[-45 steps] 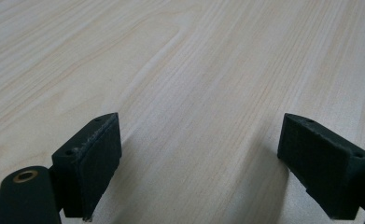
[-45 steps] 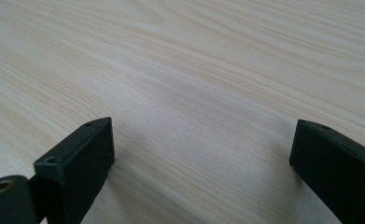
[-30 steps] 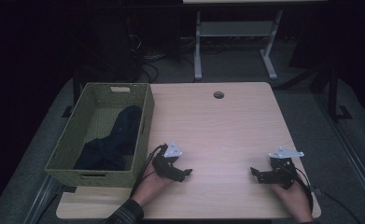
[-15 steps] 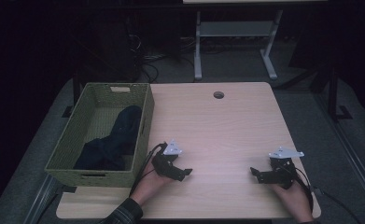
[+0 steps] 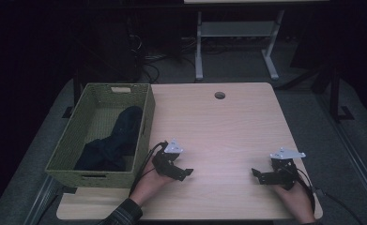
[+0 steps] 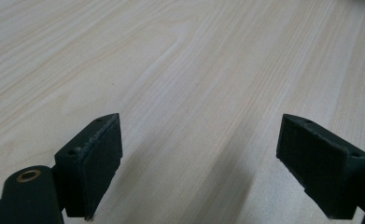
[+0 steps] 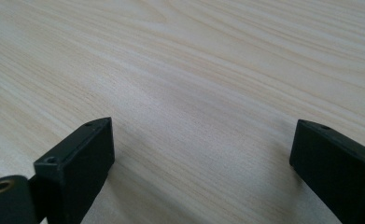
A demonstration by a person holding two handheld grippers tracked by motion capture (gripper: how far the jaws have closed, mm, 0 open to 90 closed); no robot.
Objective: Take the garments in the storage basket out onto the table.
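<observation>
A green woven basket (image 5: 146, 123) stands on the left side of the light wooden table (image 5: 218, 136) and holds dark blue clothing (image 5: 113, 143). My left gripper (image 5: 185, 173) rests low over the table just right of the basket's near corner, its jaws wide apart with only bare wood between them (image 6: 199, 158). Near the table's front right my right gripper (image 5: 257, 176) is also open, its jaws pointing left over bare wood (image 7: 201, 158). A hand holds each gripper from below.
A round cable hole (image 5: 219, 95) sits near the table's far edge. Beyond the table stand a white metal frame (image 5: 233, 42) and cables on a dark floor. A cable trails from each gripper toward the front edge.
My left gripper has shifted slightly toward the front of the table. The right gripper, the basket and the clothing have not moved.
</observation>
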